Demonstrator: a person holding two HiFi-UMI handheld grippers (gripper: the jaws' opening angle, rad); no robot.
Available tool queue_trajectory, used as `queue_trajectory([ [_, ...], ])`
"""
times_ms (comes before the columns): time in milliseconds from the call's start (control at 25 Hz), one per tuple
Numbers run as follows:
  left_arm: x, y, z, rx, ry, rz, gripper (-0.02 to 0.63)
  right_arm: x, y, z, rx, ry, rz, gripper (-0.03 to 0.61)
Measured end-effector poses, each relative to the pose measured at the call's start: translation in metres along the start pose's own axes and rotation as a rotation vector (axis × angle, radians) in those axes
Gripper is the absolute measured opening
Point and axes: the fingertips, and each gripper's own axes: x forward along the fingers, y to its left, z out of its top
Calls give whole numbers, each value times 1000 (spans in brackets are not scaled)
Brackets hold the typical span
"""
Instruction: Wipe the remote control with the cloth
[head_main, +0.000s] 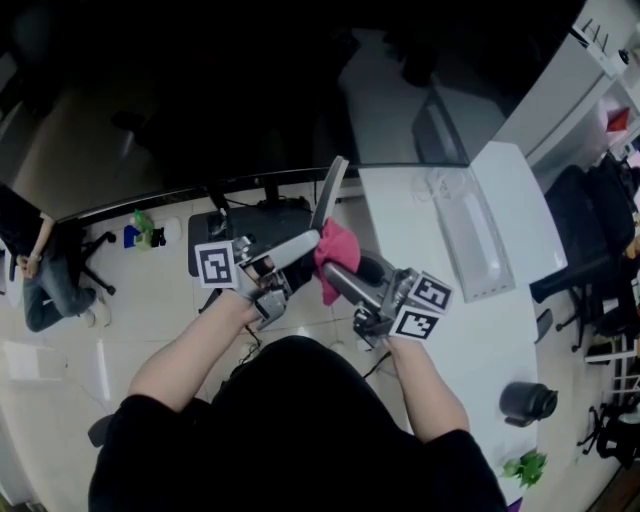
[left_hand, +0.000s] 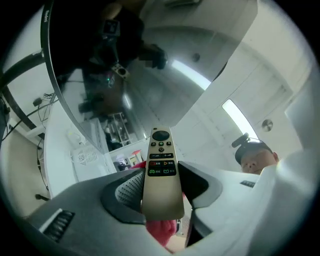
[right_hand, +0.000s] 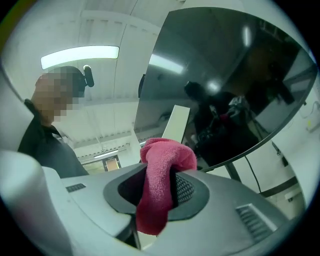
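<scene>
A pale remote control (head_main: 329, 199) with dark buttons stands upright in front of me, its lower half clamped between the fingers of my left gripper (head_main: 297, 247). In the left gripper view the remote (left_hand: 161, 167) runs up between both pads, button side facing the camera, with my left gripper (left_hand: 160, 187) shut on it. My right gripper (head_main: 343, 272) is shut on a pink cloth (head_main: 336, 256) that touches the remote's lower part. In the right gripper view the cloth (right_hand: 161, 185) bulges out of my right gripper (right_hand: 157, 192), and the remote (right_hand: 177, 124) rises just behind it.
A large dark screen (head_main: 200, 90) fills the far side. To the right is a white desk (head_main: 425, 215) with a pale keyboard (head_main: 472, 238). A black cup (head_main: 527, 402) and a small plant (head_main: 527, 466) are at the lower right. Office chairs (head_main: 590, 250) stand at the right.
</scene>
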Motion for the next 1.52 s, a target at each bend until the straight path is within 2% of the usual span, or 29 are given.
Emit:
queue_trajectory([
  [280, -8, -9, -31, 28, 208, -30, 209, -9, -11, 30, -38, -64, -33, 103],
  [480, -20, -7, -59, 10, 332, -25, 209, -25, -23, 65, -87, -129, -87, 103],
  [680, -28, 1, -68, 61, 362, 25, 209, -37, -25, 80, -111, -158, -108, 103],
  [760, -28, 6, -67, 128, 355, 71, 209, -39, -23, 82, -145, -168, -132, 103],
  [840, -29, 17, -61, 305, 365, 179, 209, -43, -21, 87, -231, -180, -205, 103],
  [920, -35, 34, -51, 567, 405, 361, 209, -48, -21, 87, -362, -163, -310, 103],
  [1000, -48, 51, -39, 804, 435, 567, 209, -55, -24, 77, -508, -90, -439, 103],
  [1040, -55, 57, -31, 886, 431, 662, 209, -59, -28, 72, -569, -49, -506, 103],
  [1120, -72, 69, -14, 982, 380, 827, 209, -68, -40, 60, -647, 26, -623, 103],
  [1240, -106, 89, 2, 998, 283, 1021, 209, -84, -57, 38, -681, 96, -729, 103],
  [1400, -194, 132, 15, 881, 185, 1277, 209, -111, -74, 4, -593, 161, -800, 104],
  [1520, -276, 158, 25, 803, 135, 1465, 209, -128, -81, -20, -540, 255, -836, 104],
])
